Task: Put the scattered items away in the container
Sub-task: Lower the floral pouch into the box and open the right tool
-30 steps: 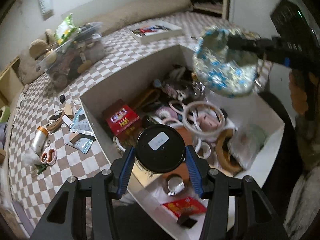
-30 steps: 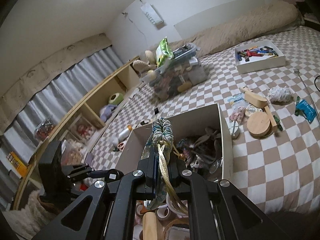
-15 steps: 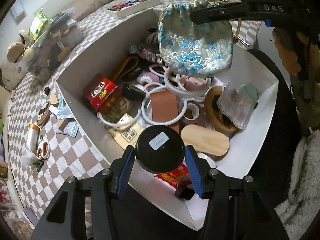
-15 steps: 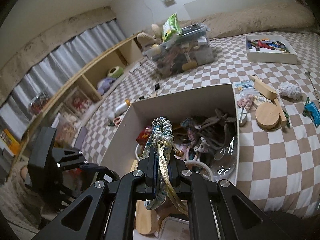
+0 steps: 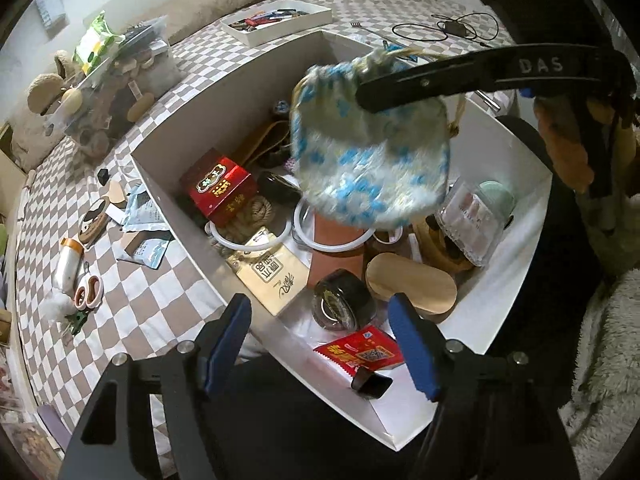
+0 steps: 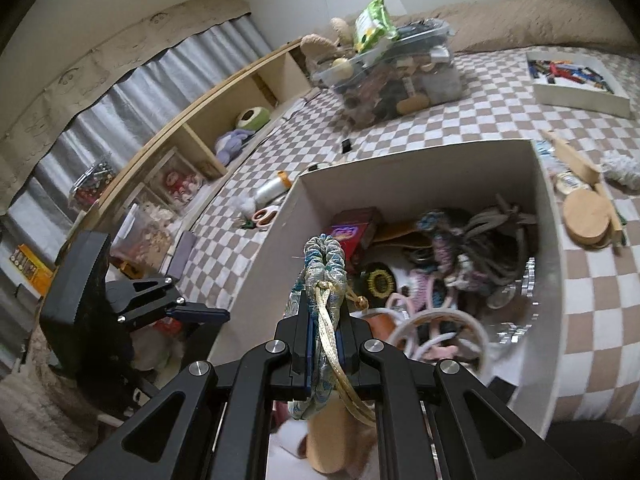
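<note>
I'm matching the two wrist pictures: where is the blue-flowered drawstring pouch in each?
Left wrist: blue-flowered drawstring pouch hangs upper centre from the right gripper, above the white box.
Right wrist: pouch's gathered neck pinched lower centre.
Shared landmark: red carton.

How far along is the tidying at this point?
Done: the dark jar lies in the white box under the open left gripper, its jaws just opened. In hand: right gripper holds the brocade pouch above the box. Left: scissors, silver bottle.
</note>
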Demonstrator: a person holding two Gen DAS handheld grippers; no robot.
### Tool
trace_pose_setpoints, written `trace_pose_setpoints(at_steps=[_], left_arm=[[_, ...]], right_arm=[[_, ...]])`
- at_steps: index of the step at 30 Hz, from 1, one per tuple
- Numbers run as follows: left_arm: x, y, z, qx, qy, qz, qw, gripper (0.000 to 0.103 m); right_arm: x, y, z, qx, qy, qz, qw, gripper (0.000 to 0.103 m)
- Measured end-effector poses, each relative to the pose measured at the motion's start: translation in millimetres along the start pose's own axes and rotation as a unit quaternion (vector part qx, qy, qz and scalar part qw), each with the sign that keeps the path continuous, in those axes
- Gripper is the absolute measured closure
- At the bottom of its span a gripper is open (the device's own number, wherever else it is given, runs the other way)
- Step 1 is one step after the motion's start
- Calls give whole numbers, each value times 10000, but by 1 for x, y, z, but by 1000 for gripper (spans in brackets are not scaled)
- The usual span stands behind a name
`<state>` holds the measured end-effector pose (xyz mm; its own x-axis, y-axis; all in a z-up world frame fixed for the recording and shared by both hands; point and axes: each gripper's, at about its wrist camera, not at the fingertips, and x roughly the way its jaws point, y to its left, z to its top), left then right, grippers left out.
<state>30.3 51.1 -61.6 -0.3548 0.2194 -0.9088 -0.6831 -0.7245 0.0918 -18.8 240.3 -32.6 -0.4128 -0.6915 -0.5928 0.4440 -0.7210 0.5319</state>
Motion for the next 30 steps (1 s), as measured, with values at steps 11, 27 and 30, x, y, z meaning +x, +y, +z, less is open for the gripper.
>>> trace_pose_setpoints(at_steps=[11,27,30], left_arm=[[-14,7,-1,-149,-261,-61,9995,32],[-15,20,-5,-349,-352,-121,9987,32],[-15,21,-5,-349,-359,-124,9987,32]], right_arm=[[46,7,17,348,480,303,9978,94],[79,-3,21,101,1005,-412,9940,16],[79,-3,18,7,900,-520,9946,0]])
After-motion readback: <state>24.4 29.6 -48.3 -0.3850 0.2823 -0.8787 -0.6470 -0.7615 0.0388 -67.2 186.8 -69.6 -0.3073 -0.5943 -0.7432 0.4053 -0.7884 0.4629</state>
